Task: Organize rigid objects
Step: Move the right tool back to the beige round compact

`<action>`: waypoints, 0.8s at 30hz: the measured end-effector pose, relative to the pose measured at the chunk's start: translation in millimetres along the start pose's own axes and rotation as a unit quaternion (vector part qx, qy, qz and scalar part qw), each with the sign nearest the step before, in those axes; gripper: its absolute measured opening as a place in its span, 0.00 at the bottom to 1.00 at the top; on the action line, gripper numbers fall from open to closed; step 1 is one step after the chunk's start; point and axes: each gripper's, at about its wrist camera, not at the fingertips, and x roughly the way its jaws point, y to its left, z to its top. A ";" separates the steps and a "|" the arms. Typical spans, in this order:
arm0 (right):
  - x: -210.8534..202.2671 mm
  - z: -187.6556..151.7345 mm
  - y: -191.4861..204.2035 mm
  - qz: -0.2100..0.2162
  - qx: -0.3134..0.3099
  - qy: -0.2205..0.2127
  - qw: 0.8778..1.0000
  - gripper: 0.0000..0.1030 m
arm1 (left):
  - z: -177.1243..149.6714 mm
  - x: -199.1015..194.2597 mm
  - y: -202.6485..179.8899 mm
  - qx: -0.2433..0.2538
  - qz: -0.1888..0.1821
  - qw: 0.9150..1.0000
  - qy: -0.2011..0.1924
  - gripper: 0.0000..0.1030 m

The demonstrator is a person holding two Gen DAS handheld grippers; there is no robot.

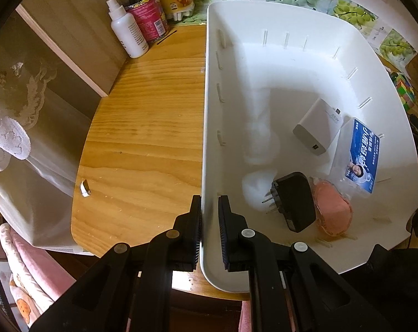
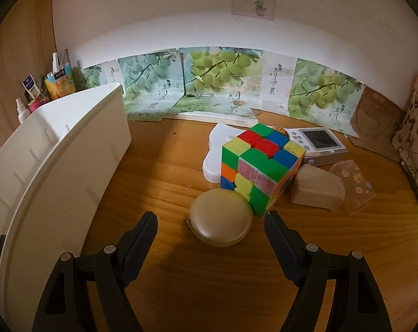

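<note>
paper bag (image 2: 413,138) cut off, bin label (image 1: 361,156) blurred

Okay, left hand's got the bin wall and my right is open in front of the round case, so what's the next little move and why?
Probably ease the right gripper forward and down so its open fingers straddle the round beige case, then close. It is the nearest loose item, lying almost between the fingers, with the Rubik's cube touching its far side. The left gripper is clamped on the white bin wall, steadying it for the drop.
</note>
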 end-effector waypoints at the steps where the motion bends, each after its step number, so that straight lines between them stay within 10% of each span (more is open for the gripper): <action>1: 1.7 0.0 0.2 0.001 0.000 -0.001 1.000 0.78 | 0.0 0.1 0.0 -0.002 0.001 1.000 0.000 0.12; 24: 22.8 8.1 3.6 -0.007 -0.040 0.019 0.999 0.68 | 4.9 3.7 0.3 -0.030 0.036 0.999 -0.005 0.12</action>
